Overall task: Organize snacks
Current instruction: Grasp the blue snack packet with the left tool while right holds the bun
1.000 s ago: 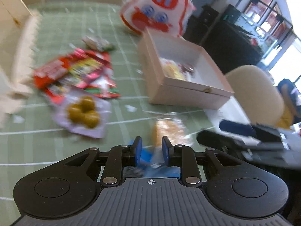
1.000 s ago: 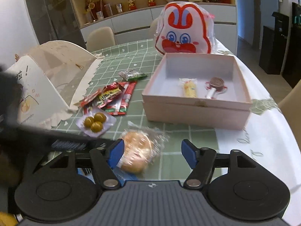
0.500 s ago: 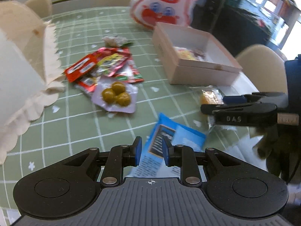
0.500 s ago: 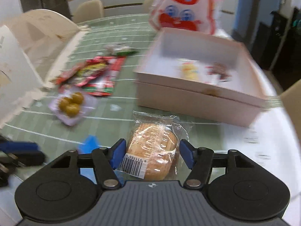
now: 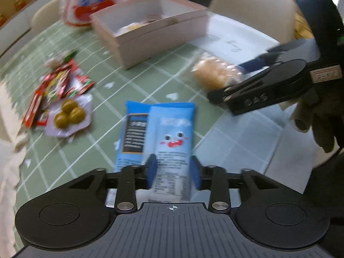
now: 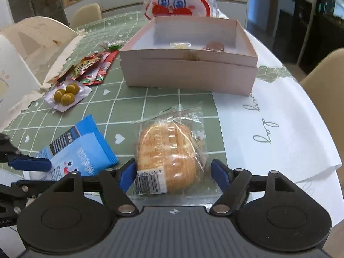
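Pink box up top holds only two snacks; your left gripper and right gripper are both opening, gripping nothing, blue packet and bread between the jaws.

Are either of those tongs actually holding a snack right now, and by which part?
Neither grips yet. The left tongs are opening around the blue packet's near end. The right tongs are opening either side of the wrapped bun, lying on the table.

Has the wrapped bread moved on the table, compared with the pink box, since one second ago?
Cannot tell. In the right wrist view the wrapped bread lies before the pink box as before; it only looks nearer because the right gripper, jaws opening, came down around it.
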`<state>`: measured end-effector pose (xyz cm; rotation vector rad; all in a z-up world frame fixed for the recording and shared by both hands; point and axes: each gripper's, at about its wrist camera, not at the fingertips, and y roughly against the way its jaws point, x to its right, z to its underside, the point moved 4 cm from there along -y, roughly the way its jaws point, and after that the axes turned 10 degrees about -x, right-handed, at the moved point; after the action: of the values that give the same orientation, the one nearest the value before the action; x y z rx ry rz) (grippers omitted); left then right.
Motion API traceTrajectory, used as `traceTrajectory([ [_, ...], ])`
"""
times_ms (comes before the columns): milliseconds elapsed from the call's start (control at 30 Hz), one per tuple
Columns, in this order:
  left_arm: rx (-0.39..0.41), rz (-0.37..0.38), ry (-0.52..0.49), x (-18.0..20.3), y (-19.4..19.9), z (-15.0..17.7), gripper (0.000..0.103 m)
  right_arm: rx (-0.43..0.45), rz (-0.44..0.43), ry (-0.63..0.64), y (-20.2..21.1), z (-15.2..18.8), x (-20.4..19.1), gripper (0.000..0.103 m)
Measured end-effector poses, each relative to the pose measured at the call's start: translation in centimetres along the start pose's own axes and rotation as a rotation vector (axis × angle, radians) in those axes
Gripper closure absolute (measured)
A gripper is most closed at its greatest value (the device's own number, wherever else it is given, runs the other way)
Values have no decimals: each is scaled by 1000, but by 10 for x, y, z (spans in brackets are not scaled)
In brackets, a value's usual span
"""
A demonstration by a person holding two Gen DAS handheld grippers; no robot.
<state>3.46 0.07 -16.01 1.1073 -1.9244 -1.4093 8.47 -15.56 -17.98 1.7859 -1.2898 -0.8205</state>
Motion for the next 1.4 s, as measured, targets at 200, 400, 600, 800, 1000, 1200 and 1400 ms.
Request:
traceTrajectory([
  [200,6,54,-59,14,-4,-1,26,23,5,47,-1,6,-4,21],
  [400,29,-4,-1,-5,3,-2,34,33,-6,73,-3,8,-5,15],
  [600,-13,0,-12,-11,-7,-2,19,39,-12,85,-4,9,-6,13],
  [800,15,52,14,-11,-7,-7,13,46,-20,97,-5,13,-7,5],
  [1000,-21,8,44,-29,-16,-7,15,63,-12,85,-5,18,-8,1],
  [1200,-15,59,106,-36,-23,-13,10,66,-5,72,-5,20,-7,0],
  [1400,5,77,170,-42,-22,-20,18,7,-32,126,-2,14,-6,3],
])
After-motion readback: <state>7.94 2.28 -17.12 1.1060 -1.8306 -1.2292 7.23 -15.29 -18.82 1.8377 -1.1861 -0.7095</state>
